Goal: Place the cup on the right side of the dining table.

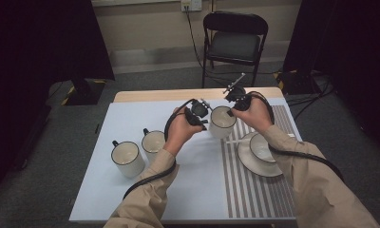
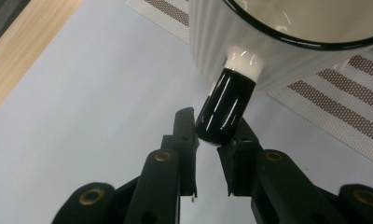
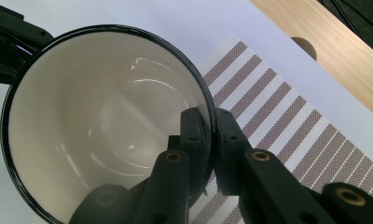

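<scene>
At the centre of the high view a white mug with a black rim [image 1: 223,121] is held between both hands, at the left edge of the striped placemat [image 1: 254,190] on the tabletop [image 1: 131,199]. The left tongs [image 2: 211,135] are clamped on its black handle [image 2: 224,105], which sticks out toward them. The right tongs [image 3: 208,126] are clamped on the mug's wall at the rim, one jaw inside, one outside. The mug's open mouth faces up, between the two tongs.

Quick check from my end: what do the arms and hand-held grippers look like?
Both sleeves are tan. Each hand-held gripper is black: the left and right have jointed jaws with brass-coloured pivots. A thick black cable trails from each.
</scene>
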`<action>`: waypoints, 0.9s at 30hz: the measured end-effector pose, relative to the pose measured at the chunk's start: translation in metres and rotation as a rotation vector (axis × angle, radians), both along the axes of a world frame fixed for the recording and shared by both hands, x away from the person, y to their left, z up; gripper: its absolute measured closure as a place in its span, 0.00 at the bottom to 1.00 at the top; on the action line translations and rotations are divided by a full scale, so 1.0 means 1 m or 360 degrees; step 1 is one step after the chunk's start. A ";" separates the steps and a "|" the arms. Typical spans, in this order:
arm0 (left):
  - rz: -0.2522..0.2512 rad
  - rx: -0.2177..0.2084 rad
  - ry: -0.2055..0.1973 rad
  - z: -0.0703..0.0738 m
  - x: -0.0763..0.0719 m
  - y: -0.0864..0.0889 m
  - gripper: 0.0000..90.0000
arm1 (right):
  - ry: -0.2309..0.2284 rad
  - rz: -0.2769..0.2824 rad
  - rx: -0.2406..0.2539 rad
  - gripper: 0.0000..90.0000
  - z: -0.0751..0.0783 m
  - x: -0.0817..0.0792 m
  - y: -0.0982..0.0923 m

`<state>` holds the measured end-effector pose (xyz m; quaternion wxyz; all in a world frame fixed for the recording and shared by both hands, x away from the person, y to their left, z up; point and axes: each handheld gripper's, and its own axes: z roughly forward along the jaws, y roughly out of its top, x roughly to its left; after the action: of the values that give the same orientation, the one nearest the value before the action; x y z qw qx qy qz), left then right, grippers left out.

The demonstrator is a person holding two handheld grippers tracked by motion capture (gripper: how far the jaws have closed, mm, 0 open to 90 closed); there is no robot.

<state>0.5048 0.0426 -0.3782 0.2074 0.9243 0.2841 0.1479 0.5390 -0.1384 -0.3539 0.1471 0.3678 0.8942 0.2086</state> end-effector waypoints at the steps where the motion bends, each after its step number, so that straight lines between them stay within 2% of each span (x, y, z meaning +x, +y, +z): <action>1: -0.0006 -0.0001 -0.0001 0.000 0.001 -0.001 0.86 | 0.0004 -0.0006 -0.0003 0.94 0.000 0.000 -0.001; 9: -0.0002 -0.0021 -0.0006 0.000 0.004 -0.008 0.86 | 0.0003 -0.0032 -0.0017 0.94 0.002 0.001 -0.008; 27: -0.0024 -0.0007 0.0003 -0.003 0.010 -0.020 0.86 | -0.0011 -0.0068 -0.0021 0.94 -0.001 0.002 -0.019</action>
<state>0.5146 0.0224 -0.3816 0.2103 0.9261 0.2776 0.1448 0.5412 -0.1574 -0.3551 0.1571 0.3851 0.8869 0.2008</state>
